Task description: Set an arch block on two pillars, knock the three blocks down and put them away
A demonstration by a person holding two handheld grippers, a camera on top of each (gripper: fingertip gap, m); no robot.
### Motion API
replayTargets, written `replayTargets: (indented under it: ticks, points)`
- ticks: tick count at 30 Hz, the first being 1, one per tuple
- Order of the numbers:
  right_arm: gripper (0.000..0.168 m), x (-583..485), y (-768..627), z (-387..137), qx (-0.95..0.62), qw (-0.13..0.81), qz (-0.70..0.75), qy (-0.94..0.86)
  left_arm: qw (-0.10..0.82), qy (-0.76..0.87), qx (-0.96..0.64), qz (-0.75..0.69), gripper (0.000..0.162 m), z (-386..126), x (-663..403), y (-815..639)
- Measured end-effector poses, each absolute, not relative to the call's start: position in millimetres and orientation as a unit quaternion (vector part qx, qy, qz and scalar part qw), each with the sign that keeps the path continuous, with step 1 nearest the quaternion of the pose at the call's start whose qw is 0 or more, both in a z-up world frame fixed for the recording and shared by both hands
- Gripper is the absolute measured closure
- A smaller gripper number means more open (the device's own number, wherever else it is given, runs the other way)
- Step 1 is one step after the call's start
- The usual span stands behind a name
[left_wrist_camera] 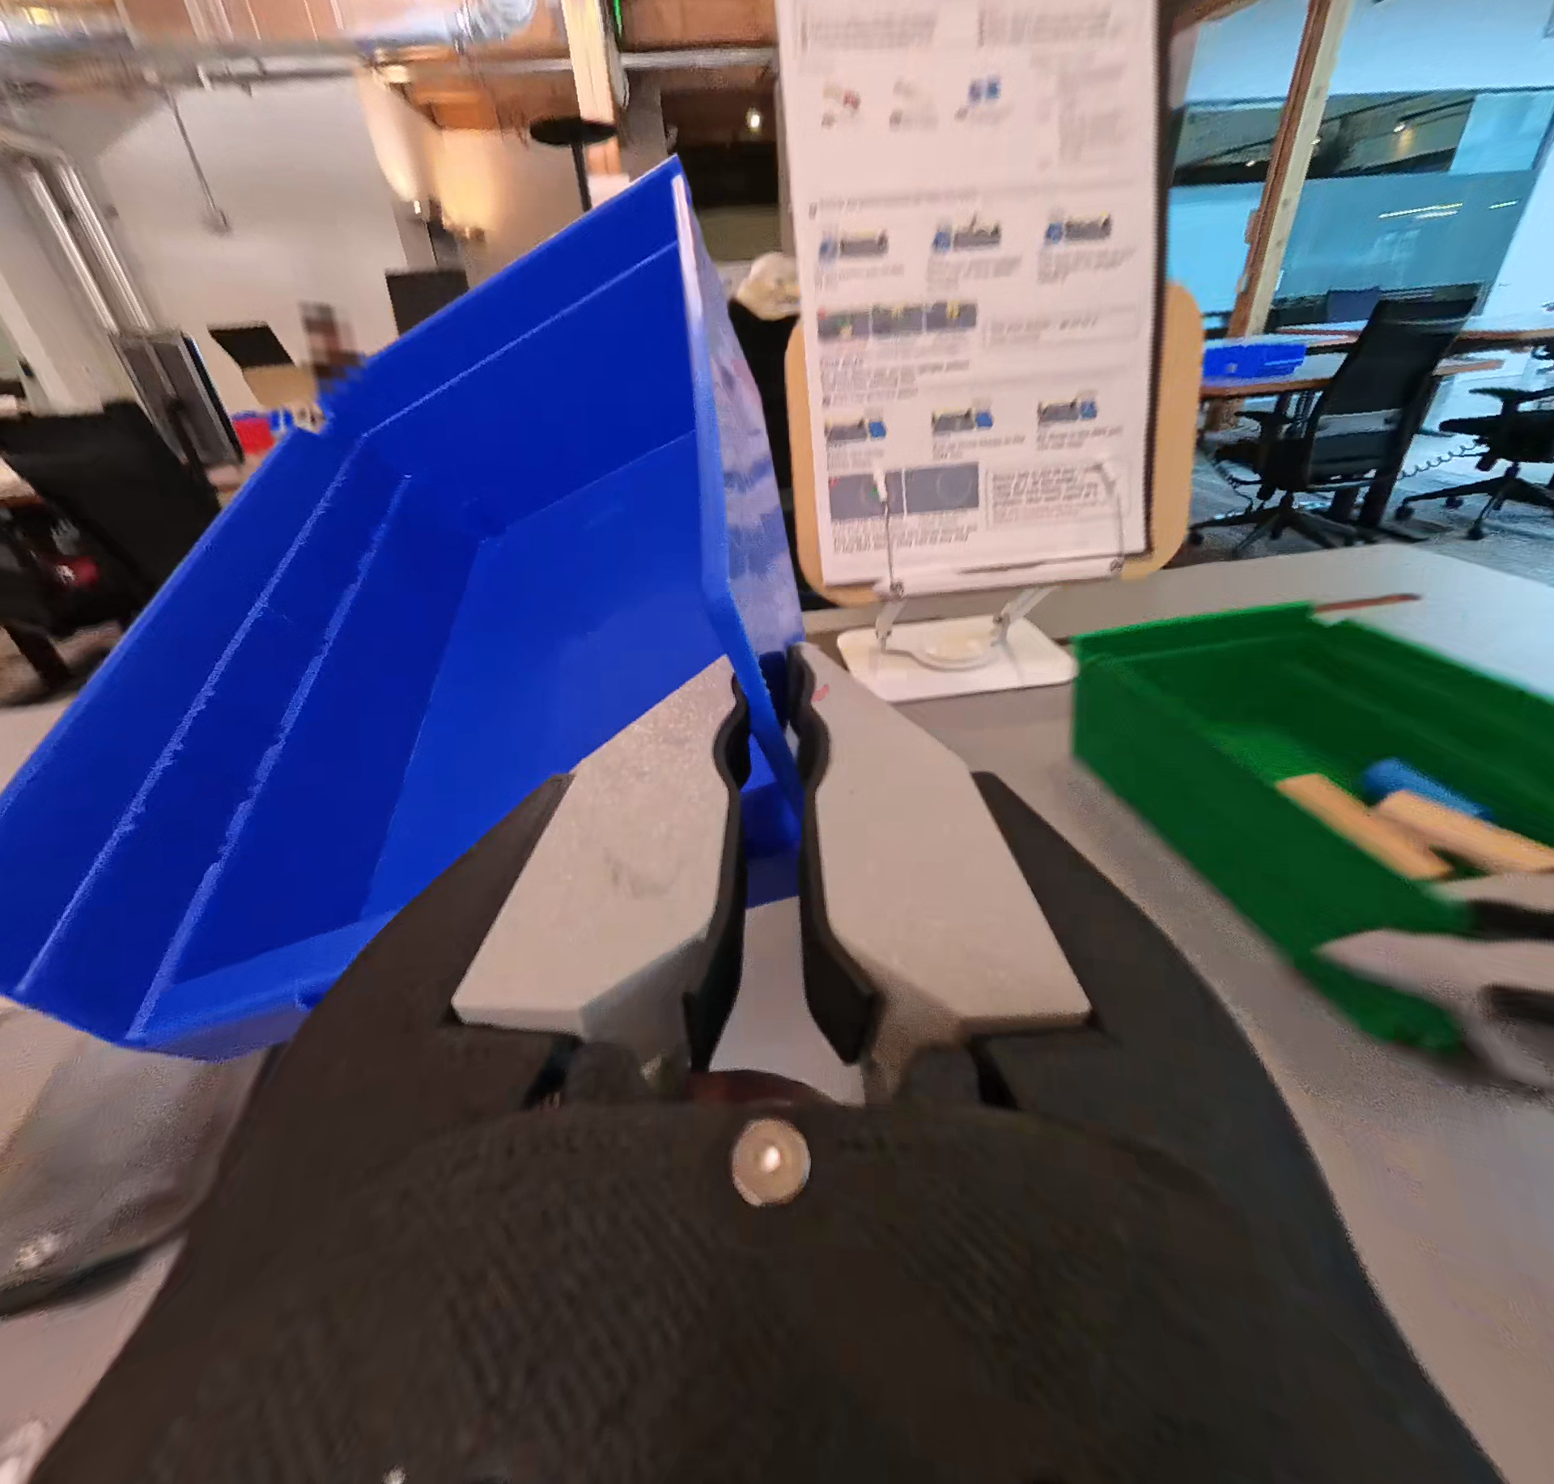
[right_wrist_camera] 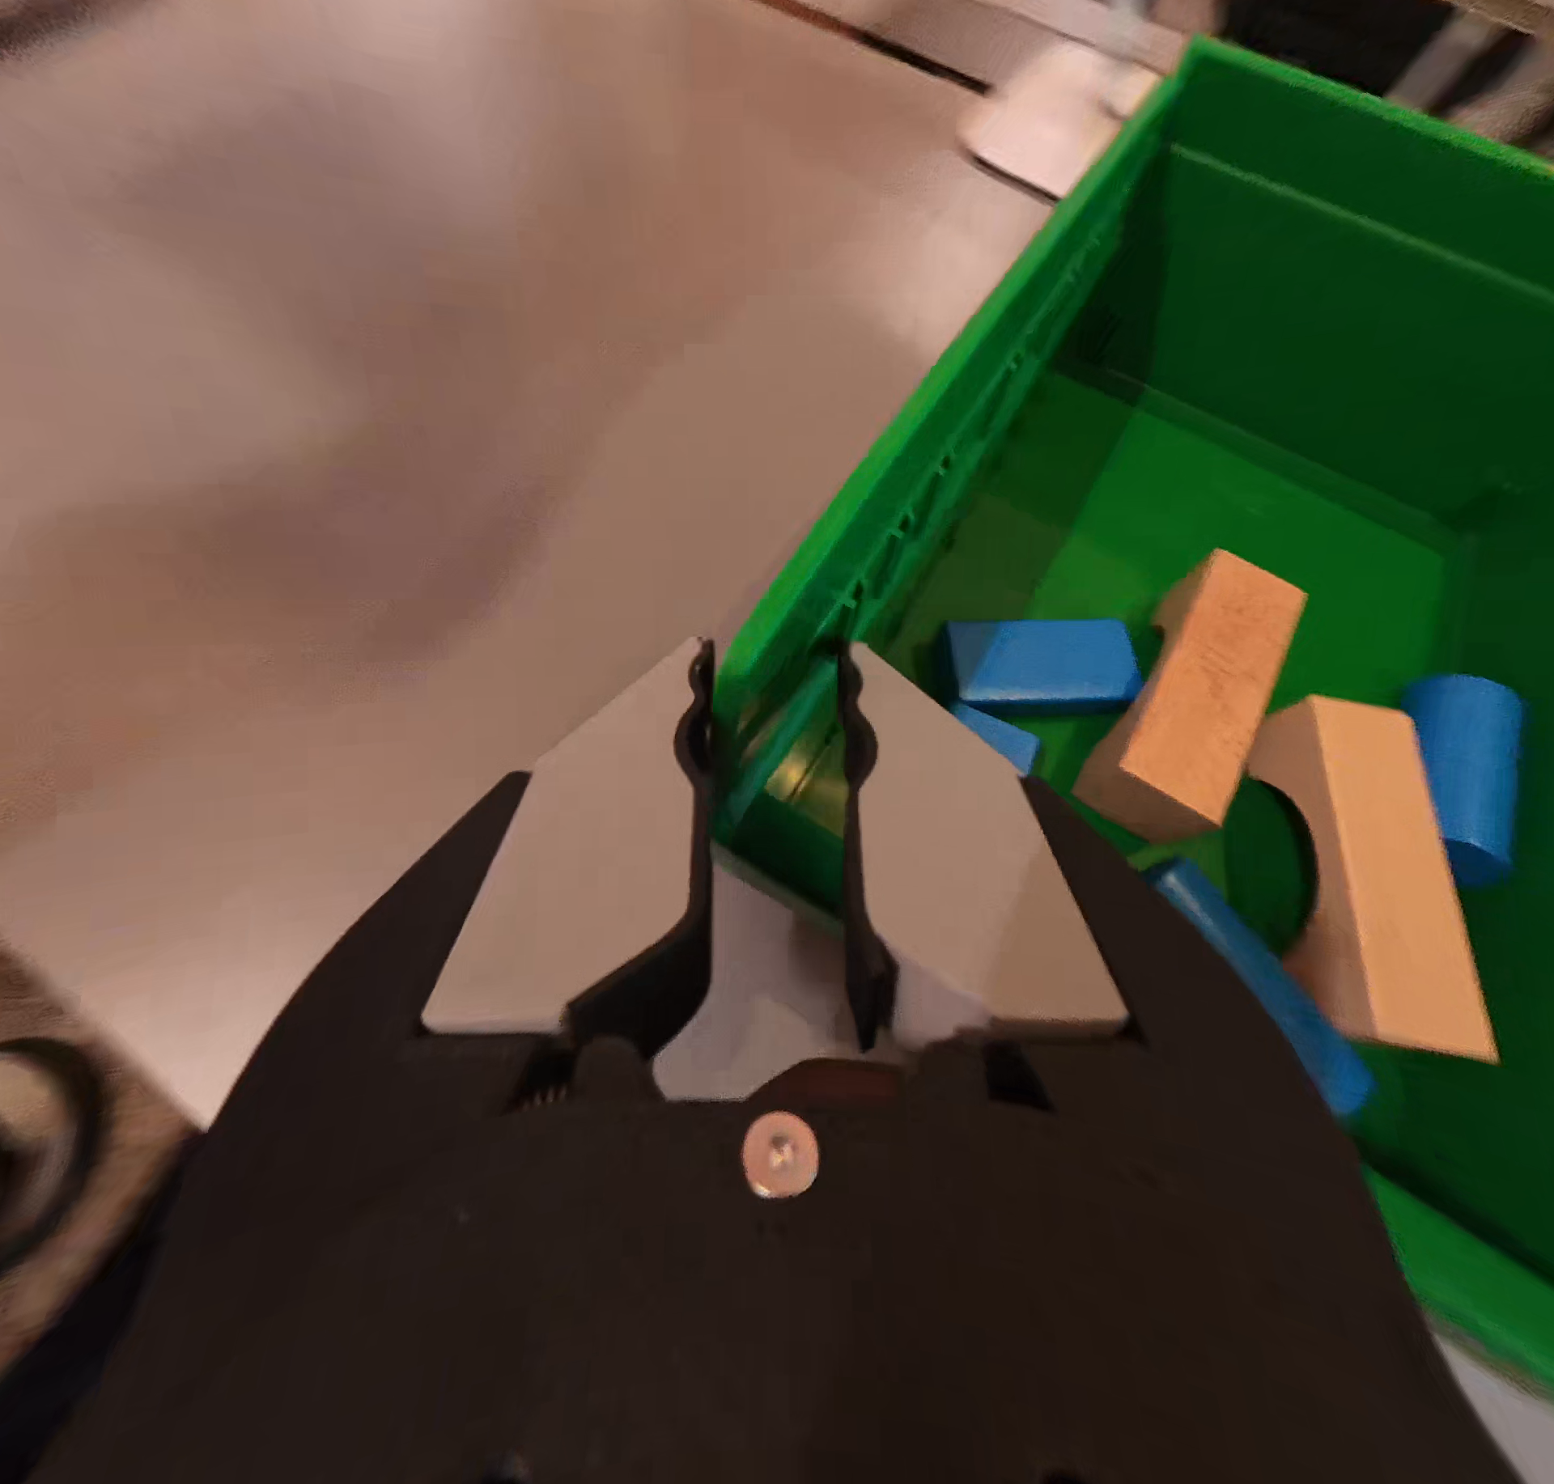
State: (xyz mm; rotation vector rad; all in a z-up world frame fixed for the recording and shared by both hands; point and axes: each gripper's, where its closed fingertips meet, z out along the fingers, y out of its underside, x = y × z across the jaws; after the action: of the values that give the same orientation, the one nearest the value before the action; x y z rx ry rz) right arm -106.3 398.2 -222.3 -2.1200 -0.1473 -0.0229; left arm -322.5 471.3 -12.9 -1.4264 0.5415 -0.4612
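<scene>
- The left gripper (left_wrist_camera: 769,687) has its jaws pinched narrow on the thin side wall of a blue bin (left_wrist_camera: 420,645), which hangs tilted, one end raised well above the grey desk (left_wrist_camera: 1177,1149); nothing shows inside the bin.
- The right gripper (right_wrist_camera: 774,687) has its jaws narrow across the rim of the green bin (right_wrist_camera: 1261,225), one finger outside the wall and one inside; the wall sits between them, though the blur leaves me unsure how firmly it is pinched.
- From the left wrist view the green bin (left_wrist_camera: 1219,704) rests on the desk toward its right edge, well apart from the blue bin, with the right gripper (left_wrist_camera: 1463,998) at its near corner.
- The blocks lie loose in the green bin: a natural-wood arch block (right_wrist_camera: 1379,872) on its side, and a plain wooden pillar (right_wrist_camera: 1194,695) leaning across it.
- Around them are blue pieces: a blue wedge-like block (right_wrist_camera: 1043,662), a blue cylinder (right_wrist_camera: 1472,771) and a long blue piece (right_wrist_camera: 1261,981) along the near wall.
- At the desk's far edge a printed sheet (left_wrist_camera: 975,267) stands on a wooden stand.
</scene>
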Motion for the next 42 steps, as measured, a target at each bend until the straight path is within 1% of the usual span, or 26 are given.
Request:
replayTargets:
  ticks: [1,3,5,6,8,11,13,15,18,20,24,27,29,30,31,32,35,37,40,41,42]
  points:
    - [0.143,-141,411,-215,-0.860,0.503,0.026,-0.075,0.706,0.250,-0.629,-0.209,0.159,2,-319,464]
    - [0.142,-204,427,-197,-0.845,0.515,0.076,-0.122,0.718,0.265,-0.606,-0.218,0.159,30,-311,451]
    - [0.138,-230,425,-161,-0.815,0.553,0.059,-0.159,0.726,0.280,-0.587,-0.222,0.159,49,-300,439]
    - [0.135,-231,418,-144,-0.799,0.575,0.047,-0.172,0.728,0.291,-0.581,-0.219,0.159,55,-292,433]
    - [0.134,-212,393,-116,-0.772,0.611,0.038,-0.173,0.728,0.321,-0.567,-0.213,0.160,57,-269,415]
    - [0.134,-138,344,-81,-0.731,0.672,0.036,-0.115,0.713,0.378,-0.538,-0.244,0.159,43,-215,377]
    - [0.133,-67,307,-67,-0.710,0.701,0.005,-0.063,0.690,0.415,-0.520,-0.284,0.159,25,-170,345]
    - [0.131,7,276,-69,-0.717,0.695,-0.048,-0.025,0.660,0.460,-0.508,-0.309,0.159,-3,-121,312]
    - [0.127,102,238,-96,-0.754,0.650,-0.090,0.037,0.608,0.519,-0.504,-0.327,0.158,-57,-49,271]
    - [0.127,141,220,-119,-0.781,0.615,-0.086,0.064,0.567,0.550,-0.517,-0.329,0.157,-98,-6,253]
    - [0.123,159,204,-156,-0.815,0.572,-0.037,0.086,0.513,0.572,-0.558,-0.314,0.155,-171,56,243]
    - [0.122,144,207,-161,-0.813,0.577,-0.022,0.074,0.531,0.555,-0.571,-0.290,0.155,-197,84,245]
    - [0.121,121,215,-159,-0.811,0.583,0.004,0.052,0.498,0.567,-0.592,-0.284,0.157,-216,98,235]
    - [0.120,108,220,-156,-0.808,0.588,0.015,0.037,0.484,0.574,-0.597,-0.283,0.145,-221,99,229]
    - [0.120,94,224,-154,-0.805,0.592,0.025,0.022,0.475,0.581,-0.595,-0.287,0.120,-220,95,223]
    - [0.120,82,227,-153,-0.804,0.594,0.032,0.008,0.471,0.585,-0.591,-0.294,0.105,-217,86,219]
    - [0.119,43,236,-161,-0.809,0.584,0.058,-0.043,0.474,0.577,-0.586,-0.316,0.095,-196,30,226]
    - [0.117,17,242,-177,-0.819,0.563,0.066,-0.082,0.496,0.559,-0.591,-0.304,0.090,-181,-24,248]
    - [0.118,16,258,-203,-0.839,0.535,-0.001,-0.096,0.550,0.515,-0.609,-0.246,0.088,-163,-112,296]
    - [0.130,30,261,-211,-0.849,0.520,-0.042,-0.080,0.564,0.500,-0.621,-0.217,0.088,-162,-139,315]
    - [0.158,43,263,-217,-0.855,0.509,-0.075,-0.061,0.571,0.485,-0.636,-0.186,0.087,-164,-164,333]
